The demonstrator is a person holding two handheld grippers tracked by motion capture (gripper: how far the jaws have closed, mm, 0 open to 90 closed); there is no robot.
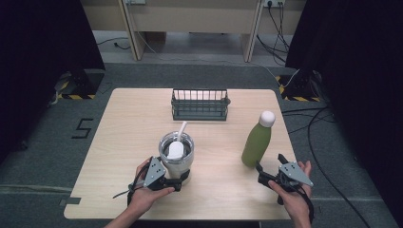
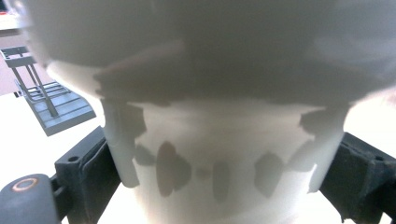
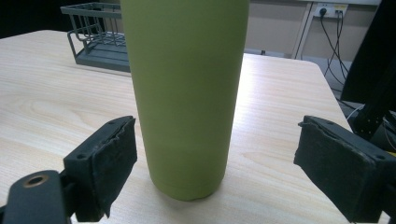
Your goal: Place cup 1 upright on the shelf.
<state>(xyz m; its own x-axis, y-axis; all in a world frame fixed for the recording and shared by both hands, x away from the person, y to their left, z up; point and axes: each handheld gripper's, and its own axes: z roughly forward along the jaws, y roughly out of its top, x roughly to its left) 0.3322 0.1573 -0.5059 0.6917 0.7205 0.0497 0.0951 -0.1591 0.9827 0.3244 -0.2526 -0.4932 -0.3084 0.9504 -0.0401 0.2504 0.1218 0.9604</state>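
A pale tumbler [image 1: 176, 156] with a clear lid and a white straw [image 1: 182, 128] stands at the table's near middle. My left gripper [image 1: 182, 178] comes at it from the near left and is shut on its narrow lower part. In the left gripper view the tumbler [image 2: 219, 140] sits between the black pads [image 2: 98, 168], which press on both its sides. A green bottle [image 1: 256, 142] with a white cap stands upright to the right. My right gripper [image 1: 271, 164] is just in front of it, open. In the right gripper view the bottle [image 3: 187, 93] stands between and slightly beyond the jaws, with gaps on both sides.
A dark wire rack [image 1: 199, 104] stands at the far middle of the wooden table [image 1: 119, 133]. Cables lie on the floor at the right, and dark curtains hang at both sides. Bare tabletop lies to the left of the tumbler.
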